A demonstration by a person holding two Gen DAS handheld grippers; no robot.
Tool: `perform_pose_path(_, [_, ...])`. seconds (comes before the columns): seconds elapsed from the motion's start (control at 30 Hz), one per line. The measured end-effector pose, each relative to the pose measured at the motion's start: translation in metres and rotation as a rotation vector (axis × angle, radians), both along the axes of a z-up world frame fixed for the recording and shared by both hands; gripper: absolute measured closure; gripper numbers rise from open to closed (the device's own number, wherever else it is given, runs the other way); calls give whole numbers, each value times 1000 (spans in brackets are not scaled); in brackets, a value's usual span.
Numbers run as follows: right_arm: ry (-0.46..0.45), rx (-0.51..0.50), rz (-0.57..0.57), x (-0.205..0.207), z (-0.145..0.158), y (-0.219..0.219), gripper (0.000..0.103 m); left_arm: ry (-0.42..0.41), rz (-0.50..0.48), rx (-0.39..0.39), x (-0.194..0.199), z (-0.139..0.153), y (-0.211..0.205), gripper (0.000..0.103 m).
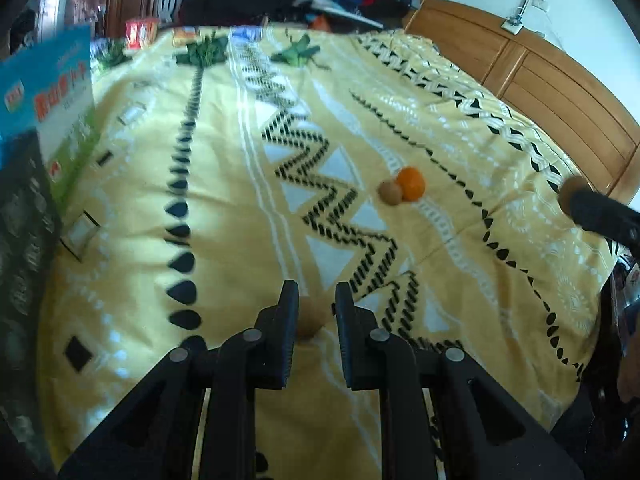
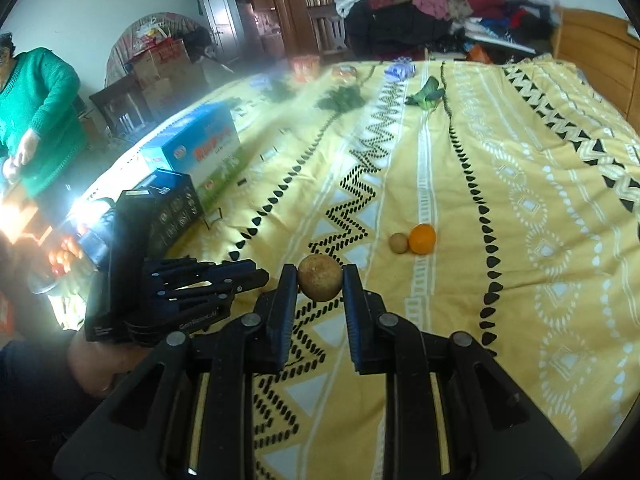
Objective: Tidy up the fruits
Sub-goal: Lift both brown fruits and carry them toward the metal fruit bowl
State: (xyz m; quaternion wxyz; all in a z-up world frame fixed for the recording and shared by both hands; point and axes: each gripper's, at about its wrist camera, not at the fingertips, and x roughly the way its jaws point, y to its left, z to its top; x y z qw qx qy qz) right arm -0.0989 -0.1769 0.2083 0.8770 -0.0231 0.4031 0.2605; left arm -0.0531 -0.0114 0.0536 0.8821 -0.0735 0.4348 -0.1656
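Note:
My left gripper (image 1: 316, 292) is shut on a tan-brown round fruit (image 1: 310, 318), blurred, low over the yellow patterned bedspread (image 1: 224, 208). My right gripper (image 2: 320, 274) is shut on a rough brown round fruit (image 2: 320, 278), held above the bedspread (image 2: 520, 240). An orange (image 1: 412, 184) (image 2: 422, 239) lies on the spread, touching a small brown fruit (image 1: 390, 192) (image 2: 399, 243) on its left. In the left wrist view the right gripper (image 1: 576, 196) enters from the right edge. In the right wrist view the left gripper (image 2: 262, 276) lies to the left; what it holds is hidden there.
A blue carton (image 1: 48, 92) (image 2: 200, 148) and a black crate (image 1: 20, 220) (image 2: 176, 204) stand at the bed's left side. Leafy greens (image 1: 296, 50) (image 2: 426, 94) and small packets lie at the far end. A wooden headboard (image 1: 540, 92) runs along the right. A person in a green sweater (image 2: 36, 120) stands at far left.

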Motion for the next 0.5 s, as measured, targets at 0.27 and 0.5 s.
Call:
perform_pose_path(0.27, [77, -12, 63, 56, -24, 28, 79, -7, 12, 5, 7, -23, 9, 68])
perform_pose_path(0.5, [87, -8, 112, 56, -18, 31, 79, 18, -43, 53, 9, -32, -5, 75])
